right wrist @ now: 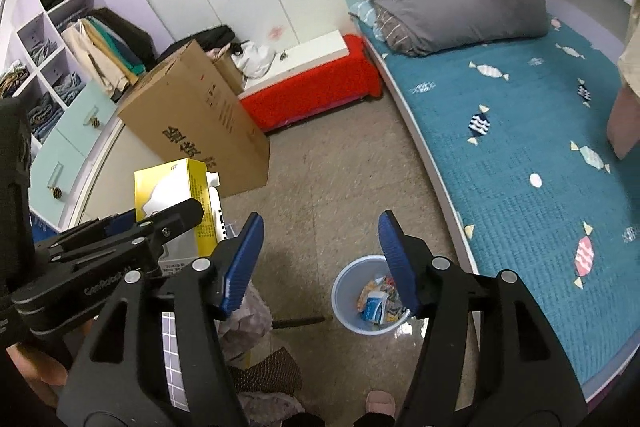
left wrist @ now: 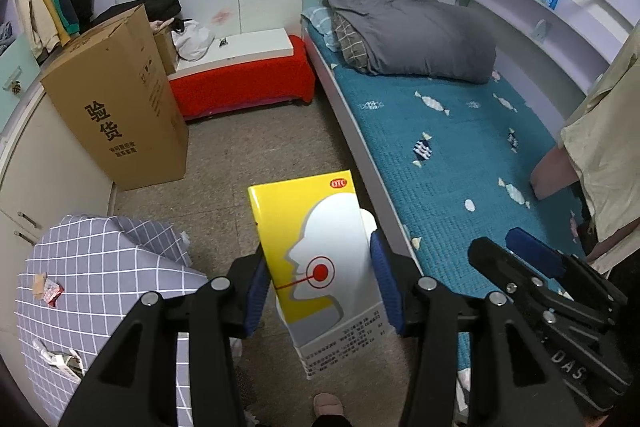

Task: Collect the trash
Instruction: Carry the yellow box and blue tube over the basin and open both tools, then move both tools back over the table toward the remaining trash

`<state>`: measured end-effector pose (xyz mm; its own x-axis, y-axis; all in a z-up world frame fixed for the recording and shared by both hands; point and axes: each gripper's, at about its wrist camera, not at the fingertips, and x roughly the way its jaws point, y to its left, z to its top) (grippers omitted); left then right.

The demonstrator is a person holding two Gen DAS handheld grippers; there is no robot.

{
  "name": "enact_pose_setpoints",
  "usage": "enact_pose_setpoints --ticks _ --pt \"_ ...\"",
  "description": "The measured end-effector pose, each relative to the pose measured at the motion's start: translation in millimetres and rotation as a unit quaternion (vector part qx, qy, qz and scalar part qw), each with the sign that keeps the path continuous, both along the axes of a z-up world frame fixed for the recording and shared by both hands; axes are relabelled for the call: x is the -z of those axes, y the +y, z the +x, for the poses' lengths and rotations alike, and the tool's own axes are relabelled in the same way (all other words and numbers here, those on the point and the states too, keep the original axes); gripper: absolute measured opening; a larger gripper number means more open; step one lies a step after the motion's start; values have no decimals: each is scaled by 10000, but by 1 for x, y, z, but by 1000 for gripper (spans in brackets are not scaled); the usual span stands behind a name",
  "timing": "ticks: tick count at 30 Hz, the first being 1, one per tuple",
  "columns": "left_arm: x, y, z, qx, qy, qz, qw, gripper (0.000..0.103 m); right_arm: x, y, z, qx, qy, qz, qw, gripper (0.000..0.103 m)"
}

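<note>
My left gripper [left wrist: 318, 279] is shut on a yellow and white medicine box [left wrist: 316, 259], held upright above the floor with both blue pads pressed on its sides. The same medicine box [right wrist: 176, 195] shows at the left of the right wrist view, in the left gripper [right wrist: 160, 223]. My right gripper [right wrist: 320, 263] is open with nothing between its fingers, hovering over the floor. Just below it stands a pale blue trash bin [right wrist: 348, 287] holding several wrappers and small boxes. The right gripper [left wrist: 532, 259] also shows at the lower right of the left wrist view.
A table with a grey checked cloth [left wrist: 100, 287] at lower left carries small wrappers [left wrist: 50, 291]. A tall cardboard box [left wrist: 116, 107] stands by the cabinet. A bed with a teal cover [left wrist: 460, 155] runs along the right. A slipper toe [right wrist: 380, 403] shows at the bottom.
</note>
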<state>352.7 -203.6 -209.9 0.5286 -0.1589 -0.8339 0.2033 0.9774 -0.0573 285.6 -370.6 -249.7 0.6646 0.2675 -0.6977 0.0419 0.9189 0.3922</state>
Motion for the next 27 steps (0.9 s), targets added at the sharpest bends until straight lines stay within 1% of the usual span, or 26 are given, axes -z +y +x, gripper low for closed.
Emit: enact_pose_setpoints --ticks 2,3,4,6,7,10,17,22,27 --pt "0 -1 0 5 -8 -48 10000 51 -3 -4 -2 57 -47 0 10000 60" --pt "0 -2 0 8 28 -78 10000 54 -4 -6 -4 82 -54 14 10000 60" --pt "1 -3 0 23 93 -124 9999 62 -5 -9 -3 93 -56 20 9999 60" --pt "1 -3 -2 -61 73 -108 9999 71 -6 -11 -5 118 -52 33 9999 60" --pt "0 -2 -3 -97 34 -114 9999 73 -6 -12 -5 126 -46 52 9999 60" --pt "-2 -1 -8 -91 19 -127 9999 75 -6 -11 -7 132 -46 78 9999 60" --pt "-10 6 -22 -216 -127 -103 9996 75 -9 0 -13 -38 -81 104 9999 61" --pt "-16 19 -34 -363 -197 -103 9991 75 -13 15 -18 -229 -117 94 9996 61" --pt "-21 42 -48 -626 -252 -115 9977 75 -17 37 -22 -498 -157 99 9986 62"
